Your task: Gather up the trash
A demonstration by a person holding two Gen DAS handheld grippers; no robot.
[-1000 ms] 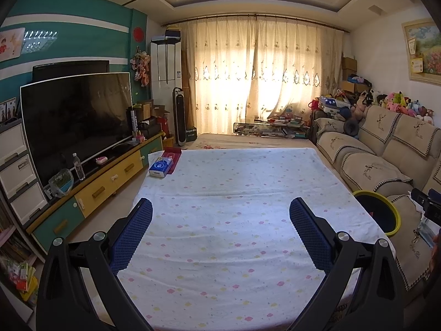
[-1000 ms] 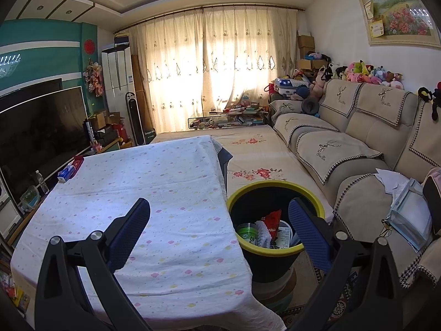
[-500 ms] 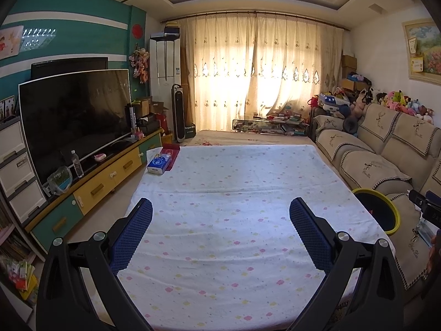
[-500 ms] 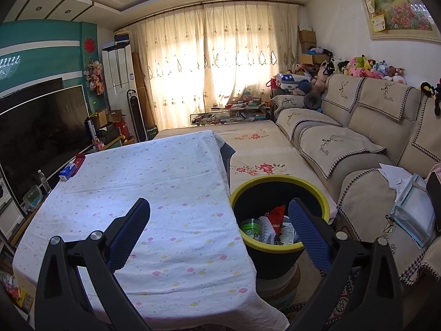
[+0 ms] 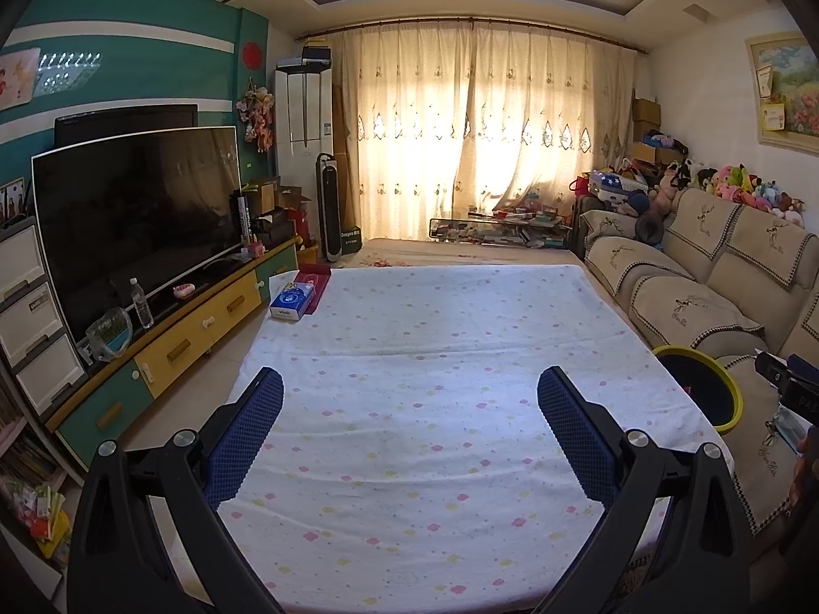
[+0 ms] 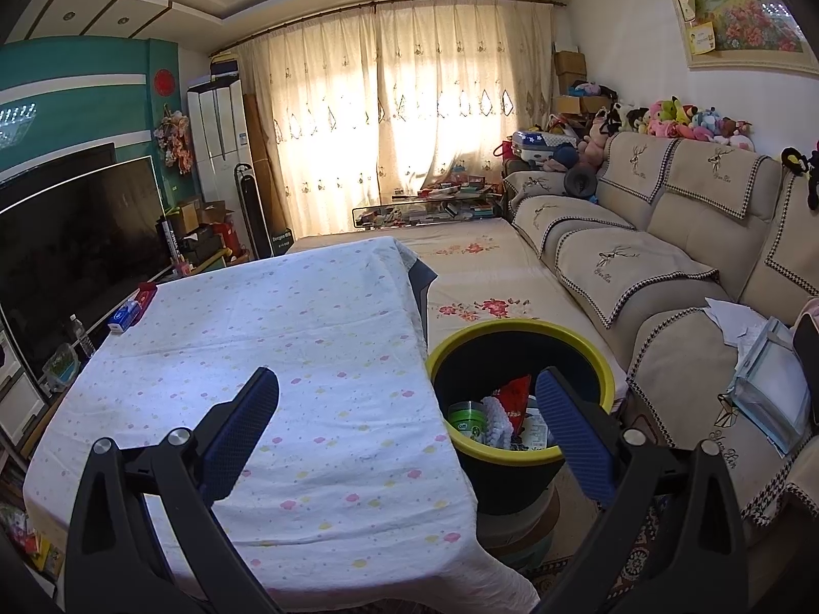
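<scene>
A black bin with a yellow-green rim [image 6: 519,453] stands on the floor at the table's right side, between table and sofa. Inside it lie a green can [image 6: 467,422], a red wrapper [image 6: 514,396] and white scraps. The same bin [image 5: 729,407] shows at the right edge of the left wrist view. My right gripper [image 6: 407,384] is open, held above the table's right edge and the bin, holding nothing. My left gripper [image 5: 409,384] is open and empty above the near half of the table [image 5: 435,337], whose dotted white cloth is bare here.
A blue tissue box [image 5: 292,302] and a red box [image 5: 315,276] lie at the table's far left corner. A TV [image 5: 138,215] on a long cabinet [image 5: 169,353] runs along the left. A beige sofa [image 6: 665,266] runs along the right, papers [image 6: 768,389] on its near seat.
Both views have pulled back and lifted slightly: the table and the bin sit a little lower and farther in frame. Both grippers stayed open and empty.
</scene>
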